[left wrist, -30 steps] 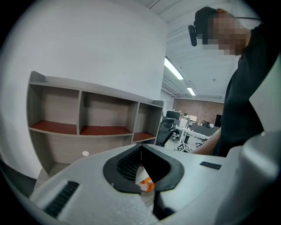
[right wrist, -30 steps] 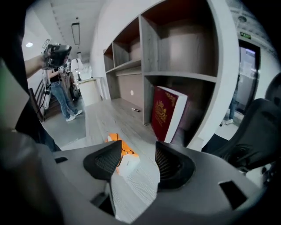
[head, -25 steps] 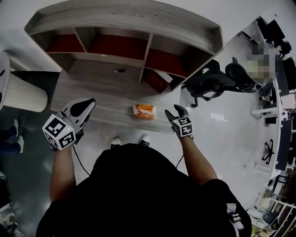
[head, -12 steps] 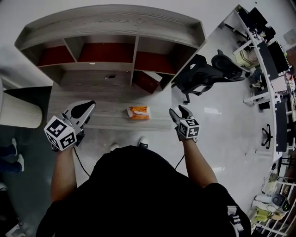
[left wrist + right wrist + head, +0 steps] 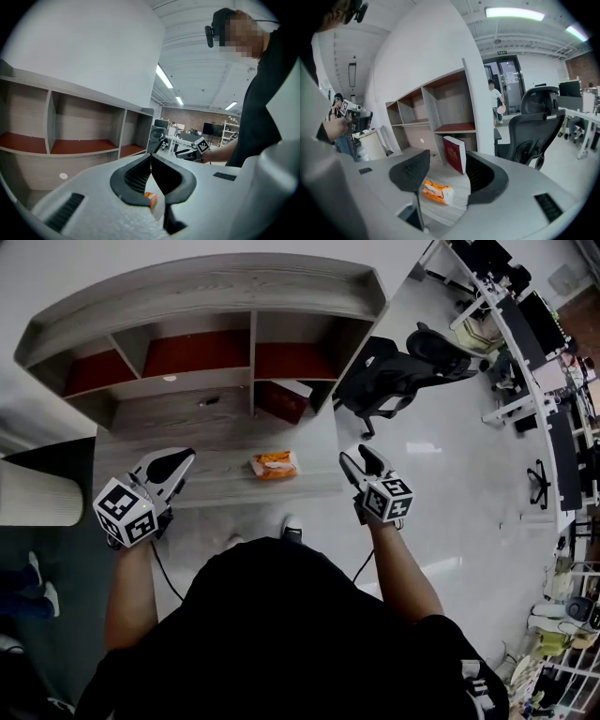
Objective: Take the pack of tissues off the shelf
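Jaws were together on the left gripper [image 5: 186,456], apart on the right gripper [image 5: 357,457]. A soft orange tissue pack [image 5: 274,464] lay on the grey wooden shelf [image 5: 216,432].

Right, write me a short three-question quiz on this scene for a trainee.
1. True or false: the orange plastic pack of tissues lies on the grey wooden shelf unit's lower ledge, held by neither tongs.
2. Which tongs stand open? A. left tongs B. right tongs C. both
3. What dark red thing stands on edge beyond the pack?
Key: 1 true. 2 B; the left tongs are shut. 3 a book.
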`<move>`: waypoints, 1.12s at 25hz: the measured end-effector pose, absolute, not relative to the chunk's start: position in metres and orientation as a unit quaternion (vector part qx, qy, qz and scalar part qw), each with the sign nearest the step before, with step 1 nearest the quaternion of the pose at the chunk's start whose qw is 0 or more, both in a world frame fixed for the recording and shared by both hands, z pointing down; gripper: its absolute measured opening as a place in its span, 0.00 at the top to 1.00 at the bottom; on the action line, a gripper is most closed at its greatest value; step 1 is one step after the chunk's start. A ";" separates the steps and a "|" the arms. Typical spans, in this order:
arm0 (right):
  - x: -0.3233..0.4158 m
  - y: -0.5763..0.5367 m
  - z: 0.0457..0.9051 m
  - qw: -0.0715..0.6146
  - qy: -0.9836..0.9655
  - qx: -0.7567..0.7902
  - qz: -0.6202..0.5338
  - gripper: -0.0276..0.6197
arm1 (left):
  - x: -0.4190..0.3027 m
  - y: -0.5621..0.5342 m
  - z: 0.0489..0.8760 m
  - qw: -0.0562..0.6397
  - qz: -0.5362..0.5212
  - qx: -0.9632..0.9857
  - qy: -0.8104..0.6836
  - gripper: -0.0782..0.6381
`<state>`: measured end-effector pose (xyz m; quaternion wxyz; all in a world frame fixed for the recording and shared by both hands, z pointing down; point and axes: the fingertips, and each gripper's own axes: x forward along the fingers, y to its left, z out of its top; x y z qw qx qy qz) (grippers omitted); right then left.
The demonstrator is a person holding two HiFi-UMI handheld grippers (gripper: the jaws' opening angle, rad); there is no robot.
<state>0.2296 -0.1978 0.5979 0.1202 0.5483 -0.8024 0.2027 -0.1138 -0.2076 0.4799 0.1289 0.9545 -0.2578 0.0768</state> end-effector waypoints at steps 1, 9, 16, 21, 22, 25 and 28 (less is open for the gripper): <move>0.228 -0.193 0.590 0.115 -0.803 0.550 0.199 0.58 | -0.114 -0.209 0.479 0.127 0.076 0.955 -0.256 0.87; 0.201 -0.156 0.524 0.094 -0.818 0.549 0.145 0.58 | -0.112 -0.207 0.485 0.125 0.077 0.961 -0.233 0.87; 0.181 -0.135 0.469 0.084 -0.825 0.551 0.087 0.68 | -0.102 -0.199 0.484 0.120 0.080 0.968 -0.207 0.87; 0.197 -0.124 0.459 0.086 -0.796 0.596 0.056 0.79 | -0.095 -0.194 0.484 0.120 0.075 0.971 -0.194 0.87; 0.202 -0.122 0.460 0.085 -0.791 0.604 0.056 0.81 | -0.094 -0.192 0.485 0.121 0.077 0.971 -0.192 0.87; 0.206 -0.114 0.463 0.085 -0.784 0.611 0.062 0.84 | -0.094 -0.185 0.490 0.124 0.080 0.971 -0.189 0.87; 0.206 -0.109 0.460 0.085 -0.784 0.612 0.061 0.84 | -0.095 -0.181 0.491 0.128 0.079 0.970 -0.191 0.87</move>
